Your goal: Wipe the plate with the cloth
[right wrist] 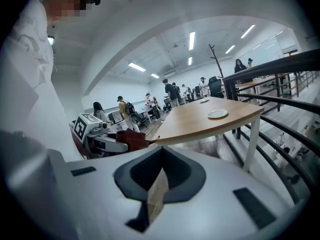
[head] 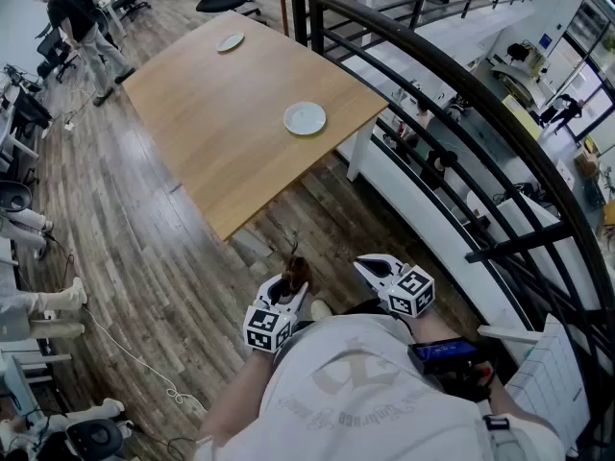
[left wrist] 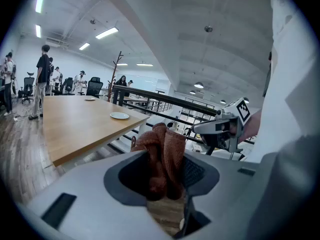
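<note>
Two white plates sit on the light wooden table. The nearer plate is round and shallow with a pale rim and lies close to the table edge that runs along the black railing. The far plate is well apart from it, toward the opposite end. Both grippers are held low in front of the person's white shirt, over the plank floor and short of the table's near corner, so neither touches a plate. The left gripper has its jaws clamped on the cloth. It is a rust-brown rag with a coarse, knitted-looking surface, bunched into upright folds that fill the gap between the jaws and stick out past their tips. In the head view the cloth shows as a small dark-brown tuft at that gripper's tip. The right gripper is just beside the left one, and its jaws are drawn together with nothing between them; its own view shows only a thin sliver of floor through the seam. Several people stand among the office chairs beyond the table's far end.
</note>
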Available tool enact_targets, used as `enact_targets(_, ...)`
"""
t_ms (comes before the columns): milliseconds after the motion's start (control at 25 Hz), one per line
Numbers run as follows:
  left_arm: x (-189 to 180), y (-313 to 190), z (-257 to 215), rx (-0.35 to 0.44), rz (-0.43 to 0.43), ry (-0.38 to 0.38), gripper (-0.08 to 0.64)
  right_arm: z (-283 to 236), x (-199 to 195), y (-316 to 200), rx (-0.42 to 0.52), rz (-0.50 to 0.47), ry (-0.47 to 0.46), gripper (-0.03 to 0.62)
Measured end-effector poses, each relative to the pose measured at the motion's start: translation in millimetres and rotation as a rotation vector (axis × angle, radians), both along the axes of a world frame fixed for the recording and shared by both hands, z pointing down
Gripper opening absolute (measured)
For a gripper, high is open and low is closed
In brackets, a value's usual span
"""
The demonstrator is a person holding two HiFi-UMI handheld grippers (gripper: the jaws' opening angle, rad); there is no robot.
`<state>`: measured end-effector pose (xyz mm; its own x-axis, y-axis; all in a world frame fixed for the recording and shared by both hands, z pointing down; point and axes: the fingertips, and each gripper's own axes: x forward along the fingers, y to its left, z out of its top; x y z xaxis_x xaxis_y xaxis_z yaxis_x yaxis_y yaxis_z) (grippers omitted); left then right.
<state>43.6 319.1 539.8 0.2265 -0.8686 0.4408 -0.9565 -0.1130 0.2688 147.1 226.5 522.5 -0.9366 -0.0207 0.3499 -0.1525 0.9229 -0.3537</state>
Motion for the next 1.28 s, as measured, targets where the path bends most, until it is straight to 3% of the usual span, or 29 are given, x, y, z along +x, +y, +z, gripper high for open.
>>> enact_targets(400, -9.5, -4.9, -6.3, 0.006, 0.001, -0.009, 0.169, -12.7, 0.4, -6.4, 0.015, 0.043, -0.044, 0.012)
enact_targets(1280, -4.8, -7.8, -6.3, 0.021, -0.012, 0.01, 0.169, -8.3, 15.4, -11.9, 0.012, 0.084, -0.003, 0.014)
